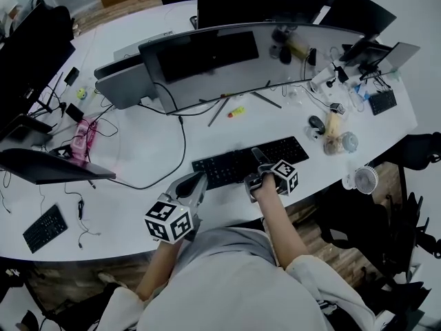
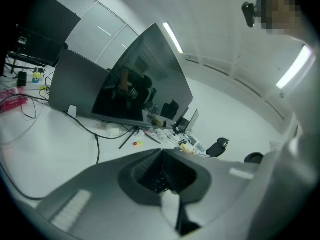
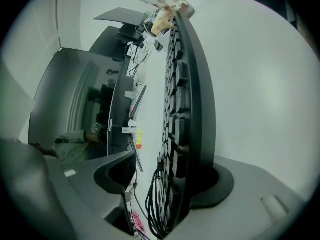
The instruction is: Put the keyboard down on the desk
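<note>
**Keyboard (image 1: 238,163) on the white desk (image 1: 138,150), with a gripper at either end of its near edge.**

Nearest the person, the left gripper (image 1: 195,185) is seen just beside the keyboard's left end, its fingers pressed together at the tips with nothing made out between them. The right gripper (image 1: 256,169) is set at the keyboard's near edge, right of centre, with its fingers spread. The keyboard's edge stands between them and the pad on the key side is held clear of the keys. A black cable (image 1: 183,147) is shown behind the keyboard, a mouse (image 1: 316,123) to the right, and a wide curved monitor (image 1: 227,61) beyond.
</note>
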`<state>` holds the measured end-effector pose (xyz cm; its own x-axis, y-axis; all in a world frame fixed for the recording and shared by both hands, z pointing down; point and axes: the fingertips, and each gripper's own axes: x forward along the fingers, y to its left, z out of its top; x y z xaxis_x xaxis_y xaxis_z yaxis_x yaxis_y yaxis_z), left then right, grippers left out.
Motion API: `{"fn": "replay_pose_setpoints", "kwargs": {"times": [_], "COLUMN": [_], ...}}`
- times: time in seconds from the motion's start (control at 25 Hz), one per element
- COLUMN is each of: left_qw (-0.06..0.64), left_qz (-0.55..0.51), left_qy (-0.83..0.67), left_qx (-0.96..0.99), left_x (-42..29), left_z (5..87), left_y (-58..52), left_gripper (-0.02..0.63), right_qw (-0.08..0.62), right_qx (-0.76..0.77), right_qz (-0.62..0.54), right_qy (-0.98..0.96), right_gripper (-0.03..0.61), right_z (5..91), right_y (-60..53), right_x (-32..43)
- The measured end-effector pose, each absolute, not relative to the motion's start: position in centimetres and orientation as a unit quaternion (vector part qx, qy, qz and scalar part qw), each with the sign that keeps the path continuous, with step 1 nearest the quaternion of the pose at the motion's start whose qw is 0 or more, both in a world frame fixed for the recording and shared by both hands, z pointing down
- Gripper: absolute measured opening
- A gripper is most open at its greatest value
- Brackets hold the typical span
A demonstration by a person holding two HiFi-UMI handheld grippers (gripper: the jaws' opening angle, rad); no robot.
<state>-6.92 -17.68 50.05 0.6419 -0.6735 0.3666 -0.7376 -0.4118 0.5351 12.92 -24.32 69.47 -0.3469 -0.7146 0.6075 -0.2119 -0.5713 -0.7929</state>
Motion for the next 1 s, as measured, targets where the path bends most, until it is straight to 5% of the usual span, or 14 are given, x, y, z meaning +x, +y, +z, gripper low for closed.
{"fn": "replay_pose_setpoints", "kwargs": {"times": [1.0], "left_qw": [0.335], "left_qz": [0.040], "left_qy": [-0.411], "left_qx": [0.847], "left_x": [-6.6], "left_z": [49.5], "left_y": [-16.5], "left_gripper": [0.000], "right_qw": [0.205], "right_qx": [-0.574], "right_qz": [-0.710], "right_qy": [0.353], "right_gripper": [0.350], "right_z": [70.1], "right_y": [-21.1], "right_x": [15.4]}}
